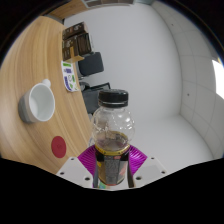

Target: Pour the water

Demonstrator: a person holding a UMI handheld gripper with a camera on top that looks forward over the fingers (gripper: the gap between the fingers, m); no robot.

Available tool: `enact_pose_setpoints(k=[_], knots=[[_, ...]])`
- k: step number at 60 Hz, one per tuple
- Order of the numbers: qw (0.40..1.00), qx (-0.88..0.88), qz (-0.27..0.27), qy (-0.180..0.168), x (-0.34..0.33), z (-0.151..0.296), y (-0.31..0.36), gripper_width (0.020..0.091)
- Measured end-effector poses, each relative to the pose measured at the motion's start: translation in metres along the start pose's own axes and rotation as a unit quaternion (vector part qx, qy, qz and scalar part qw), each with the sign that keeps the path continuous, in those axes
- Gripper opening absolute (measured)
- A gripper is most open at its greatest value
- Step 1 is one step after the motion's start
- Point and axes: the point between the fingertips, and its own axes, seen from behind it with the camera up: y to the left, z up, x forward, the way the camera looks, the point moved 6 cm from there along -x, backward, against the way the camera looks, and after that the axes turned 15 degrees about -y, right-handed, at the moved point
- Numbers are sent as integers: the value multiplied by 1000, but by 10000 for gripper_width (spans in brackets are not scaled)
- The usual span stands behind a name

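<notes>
So the tongs (112,168) are clamped on a clear plastic bottle (112,132); both magenta pads (88,158) press its lower half, right where some dark liquid sits; it's upright-ish with a black cap (113,98) on top. Off to one side there's the wooden bench (30,60); a white mug (40,100) sits on it, a red round coaster (60,146) is nearer the tongs; past the mug there's a small carton (69,77) and some dark stuff I can't make out.
</notes>
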Motion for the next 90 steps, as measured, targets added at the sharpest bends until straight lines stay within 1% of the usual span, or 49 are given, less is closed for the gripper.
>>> enact_pose_setpoints(k=[9, 15, 19, 22, 28, 38, 43, 46, 50, 53, 55, 62, 65, 66, 71, 76, 84, 90], knots=[[981, -192, 12, -29, 23, 19, 16, 394], [953, -301, 19, -30, 37, 22, 29, 396], [936, -350, 36, -31, 44, 19, 40, 393], [926, -374, 51, -33, 44, 21, 48, 397], [913, -402, 58, -44, 45, 23, 54, 394], [926, -370, 56, -57, 45, 29, 48, 396], [949, -302, 59, -66, 43, 31, 39, 395], [968, -236, 64, -65, 42, 29, 30, 394], [991, -101, 69, -62, 38, 28, 20, 394], [996, -1, 70, -58, 33, 26, 11, 397], [994, 63, 70, -62, 32, 28, 4, 398], [962, 246, 69, -92, 33, 24, -27, 397], [939, 321, 72, -95, 35, 19, -33, 397], [932, 345, 68, -93, 30, 22, -30, 398], [883, 454, 87, -86, 49, 2, -27, 397], [845, 522, 92, -75, 58, -13, -7, 397], [802, 583, 109, -71, 69, -33, 27, 397], [790, 596, 120, -72, 78, -41, 51, 397]])
